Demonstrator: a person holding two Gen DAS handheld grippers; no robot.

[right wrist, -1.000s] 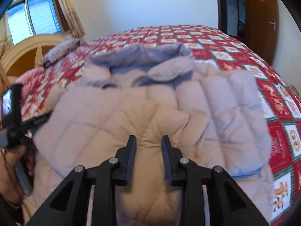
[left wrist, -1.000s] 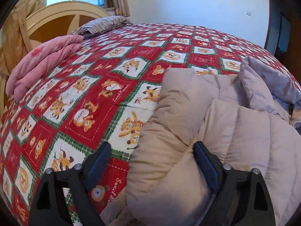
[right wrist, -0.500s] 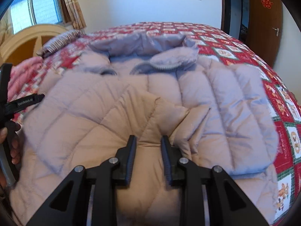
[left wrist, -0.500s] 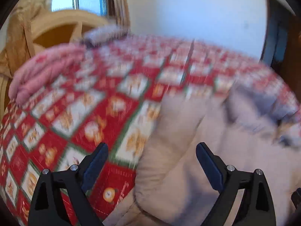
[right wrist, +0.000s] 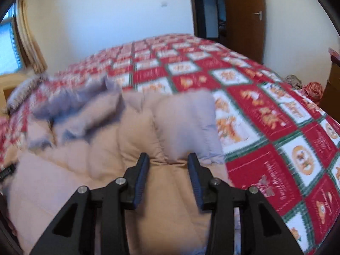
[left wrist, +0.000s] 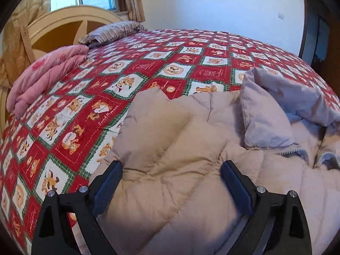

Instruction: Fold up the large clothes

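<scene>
Puffy jacket (left wrist: 191, 170) on bed (left wrist: 148, 68): soft, light, slippery; take at hem or sleeve edge. Left gripper (left wrist: 171, 182) wide open; right gripper (right wrist: 167, 170) opening, jacket between jaws.

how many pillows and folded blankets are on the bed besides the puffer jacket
2. A striped pillow lies by the headboard; a folded pink blanket lies in front of it near the bed's edge. More may be hidden outside the views.

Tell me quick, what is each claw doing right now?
Left claw: open wide, the jacket between its fingers, not gripped.
Right claw: opening, jacket fabric between its fingers, pads off it.
</scene>
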